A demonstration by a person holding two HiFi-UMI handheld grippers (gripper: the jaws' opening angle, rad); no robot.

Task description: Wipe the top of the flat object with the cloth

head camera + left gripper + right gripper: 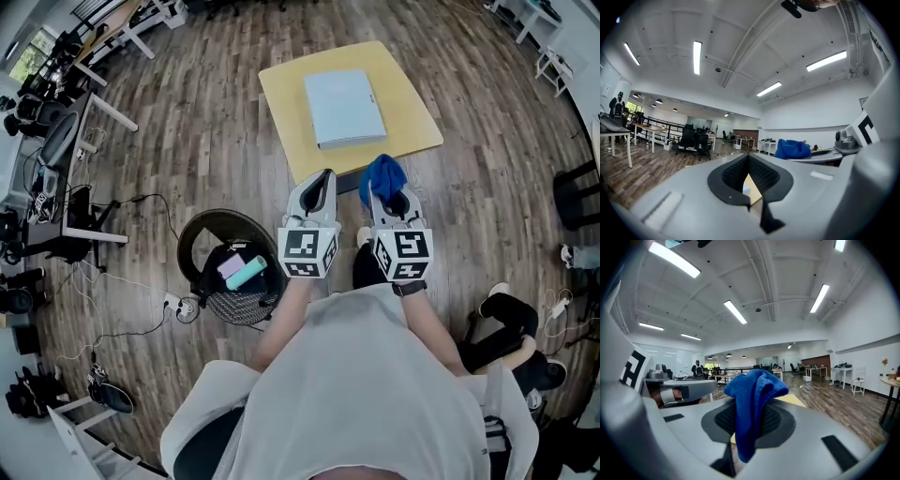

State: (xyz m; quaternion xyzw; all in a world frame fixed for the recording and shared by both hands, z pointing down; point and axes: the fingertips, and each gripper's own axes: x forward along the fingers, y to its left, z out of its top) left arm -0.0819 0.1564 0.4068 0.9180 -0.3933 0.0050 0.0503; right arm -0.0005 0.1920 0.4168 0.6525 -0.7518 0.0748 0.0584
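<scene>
The person's white-shirted torso fills the bottom of the head view. Both forearms reach forward side by side toward 12 o'clock, the wrists level and the marker cubes facing up.

The left gripper (324, 176) holds nothing. Its own view shows the ribbed dark pads meeting at the tips. A narrow wedge between the pads lets a sliver of yellow table through, a detail the head view cannot give.

The right gripper (751, 420) is at 3 o'clock of the left one. It is clamped on the cloth (753, 392). Only its own view shows the cloth's nubby blue weave, with one fold bunched above the pads and a tail drooping toward the camera. From above the cloth is just a rumpled blue tuft at the jaw tips, over the near edge of the table (413, 114).

The table is a square yellow top, set askew. On its middle lies the flat object (344, 108), a pale blue rectangle with a smooth face, at 12 o'clock of the grippers and clear of the cloth.

At 8 o'clock of the left gripper a round dark basket (201, 231) stands on the wood-plank floor (187, 141).
</scene>
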